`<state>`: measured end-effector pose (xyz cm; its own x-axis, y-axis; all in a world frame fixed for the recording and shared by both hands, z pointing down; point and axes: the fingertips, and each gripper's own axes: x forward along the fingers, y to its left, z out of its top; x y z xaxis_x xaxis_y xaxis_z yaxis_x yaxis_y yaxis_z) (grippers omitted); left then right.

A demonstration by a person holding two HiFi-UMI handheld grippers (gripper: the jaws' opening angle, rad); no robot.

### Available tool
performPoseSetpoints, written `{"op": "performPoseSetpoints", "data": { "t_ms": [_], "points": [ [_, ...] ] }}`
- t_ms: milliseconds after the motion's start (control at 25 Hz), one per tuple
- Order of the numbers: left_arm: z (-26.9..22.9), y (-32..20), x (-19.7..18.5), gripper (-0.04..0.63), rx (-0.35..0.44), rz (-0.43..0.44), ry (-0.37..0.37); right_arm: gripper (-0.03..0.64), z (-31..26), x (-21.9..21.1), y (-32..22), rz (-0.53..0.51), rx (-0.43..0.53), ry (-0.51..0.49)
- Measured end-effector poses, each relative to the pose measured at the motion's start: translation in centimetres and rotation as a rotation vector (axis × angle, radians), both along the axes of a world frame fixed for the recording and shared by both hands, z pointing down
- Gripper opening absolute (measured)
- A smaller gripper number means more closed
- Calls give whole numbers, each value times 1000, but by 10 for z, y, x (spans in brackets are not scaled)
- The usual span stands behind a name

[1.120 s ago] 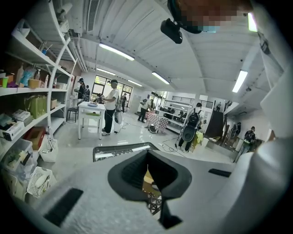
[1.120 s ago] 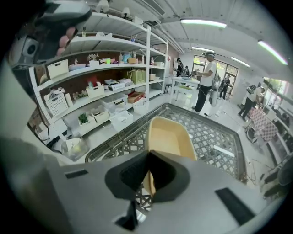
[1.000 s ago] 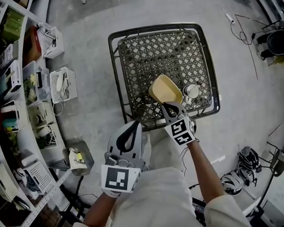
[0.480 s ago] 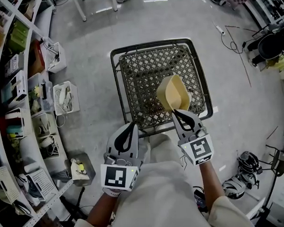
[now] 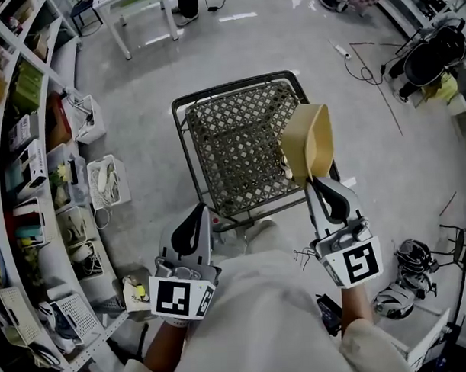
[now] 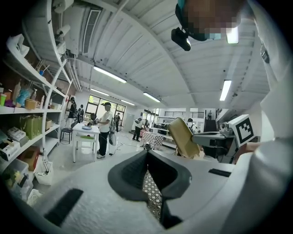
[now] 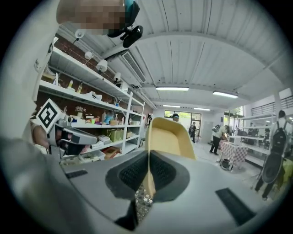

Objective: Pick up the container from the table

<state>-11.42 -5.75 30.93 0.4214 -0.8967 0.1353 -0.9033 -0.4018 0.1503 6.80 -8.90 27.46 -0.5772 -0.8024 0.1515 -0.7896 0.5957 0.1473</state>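
Note:
The tan oval container [image 5: 308, 144] hangs in the air over the right edge of the dark lattice table [image 5: 231, 143], tipped on its side. My right gripper [image 5: 318, 182] is shut on its rim from below. In the right gripper view the container [image 7: 167, 137] stands up between the pads [image 7: 137, 171], its hollow facing the camera. My left gripper [image 5: 201, 209] is held near my body at the table's front edge, shut with nothing in it. The left gripper view shows its tips [image 6: 147, 153] meeting and the container [image 6: 183, 137] off to the right.
Curved shelves [image 5: 27, 188] full of boxes run down the left, with white baskets [image 5: 106, 170] on the floor beside them. A white table [image 5: 135, 9] stands at the far side. Helmets [image 5: 411, 259] and cables lie on the floor at the right. People [image 6: 105, 128] stand in the distance.
My right gripper has lifted the container off the table and swung it up and to the right, tipping it onto its side. The left gripper has risen a little.

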Motion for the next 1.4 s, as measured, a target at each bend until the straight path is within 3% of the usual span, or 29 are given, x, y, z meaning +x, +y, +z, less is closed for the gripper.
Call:
{"op": "performPoseSetpoints", "data": {
  "t_ms": [200, 480, 1400],
  "points": [
    [-16, 5, -4, 23, 36, -9, 1, 23, -24, 24, 24, 93, 76, -21],
    [-29, 10, -4, 23, 63, -6, -12, 23, -15, 49, 64, 171, 44, -59],
    [-22, 5, 10, 23, 18, 39, -6, 23, 13, 40, 58, 129, -42, -77]
  ]
}}
